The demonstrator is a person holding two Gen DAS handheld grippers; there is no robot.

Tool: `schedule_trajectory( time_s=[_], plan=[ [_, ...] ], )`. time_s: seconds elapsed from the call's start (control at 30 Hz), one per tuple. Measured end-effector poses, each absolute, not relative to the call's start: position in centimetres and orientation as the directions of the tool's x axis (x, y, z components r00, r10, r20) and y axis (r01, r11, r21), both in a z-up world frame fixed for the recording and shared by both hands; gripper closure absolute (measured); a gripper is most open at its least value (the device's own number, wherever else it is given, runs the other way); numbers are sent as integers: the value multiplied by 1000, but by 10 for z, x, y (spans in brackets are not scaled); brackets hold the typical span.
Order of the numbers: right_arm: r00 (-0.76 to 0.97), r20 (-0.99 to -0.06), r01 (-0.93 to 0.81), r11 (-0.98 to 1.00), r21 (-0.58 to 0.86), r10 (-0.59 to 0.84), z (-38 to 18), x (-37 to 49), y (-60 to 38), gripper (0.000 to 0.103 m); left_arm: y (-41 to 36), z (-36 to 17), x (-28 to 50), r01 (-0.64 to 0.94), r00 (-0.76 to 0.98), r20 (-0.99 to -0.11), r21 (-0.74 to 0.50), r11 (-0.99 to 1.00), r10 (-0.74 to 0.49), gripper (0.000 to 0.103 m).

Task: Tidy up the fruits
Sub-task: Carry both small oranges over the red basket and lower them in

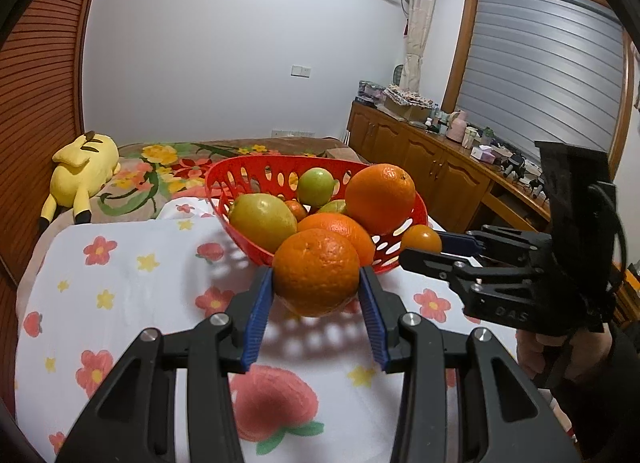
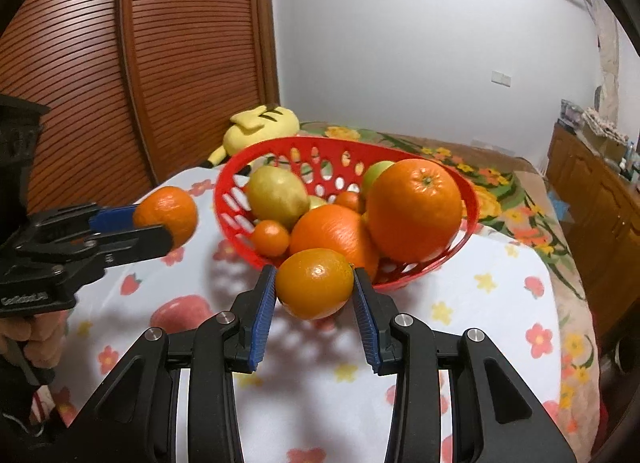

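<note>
While both grippers clutch oranges, the red basket (image 1: 224, 187) – heaped – sits just beyond.

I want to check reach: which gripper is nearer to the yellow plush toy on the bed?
Left. The left gripper, holding an orange, is on the basket's plush toy side; the right gripper, with its smaller orange, is on the far side.

red basket (image 1: 224, 179), yellow plush (image 1: 82, 175), white floral cloth (image 1: 120, 303), blue pads (image 1: 256, 323)
</note>
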State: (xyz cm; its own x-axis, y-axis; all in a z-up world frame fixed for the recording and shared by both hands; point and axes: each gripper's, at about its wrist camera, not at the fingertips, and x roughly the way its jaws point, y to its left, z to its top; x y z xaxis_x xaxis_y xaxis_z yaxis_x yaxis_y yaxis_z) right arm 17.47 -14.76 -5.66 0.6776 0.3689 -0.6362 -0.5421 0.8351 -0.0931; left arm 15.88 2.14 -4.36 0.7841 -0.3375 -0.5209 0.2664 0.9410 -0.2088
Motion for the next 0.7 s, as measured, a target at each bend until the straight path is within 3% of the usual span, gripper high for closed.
schedule_trajectory(
  time_s=[0.7],
  plan=[
    [690, -618, -520, 852, -61, 377, -55, 188, -162, 57, 3, -49, 203, 263, 762, -568, -170, 950, -312, 62]
  ],
)
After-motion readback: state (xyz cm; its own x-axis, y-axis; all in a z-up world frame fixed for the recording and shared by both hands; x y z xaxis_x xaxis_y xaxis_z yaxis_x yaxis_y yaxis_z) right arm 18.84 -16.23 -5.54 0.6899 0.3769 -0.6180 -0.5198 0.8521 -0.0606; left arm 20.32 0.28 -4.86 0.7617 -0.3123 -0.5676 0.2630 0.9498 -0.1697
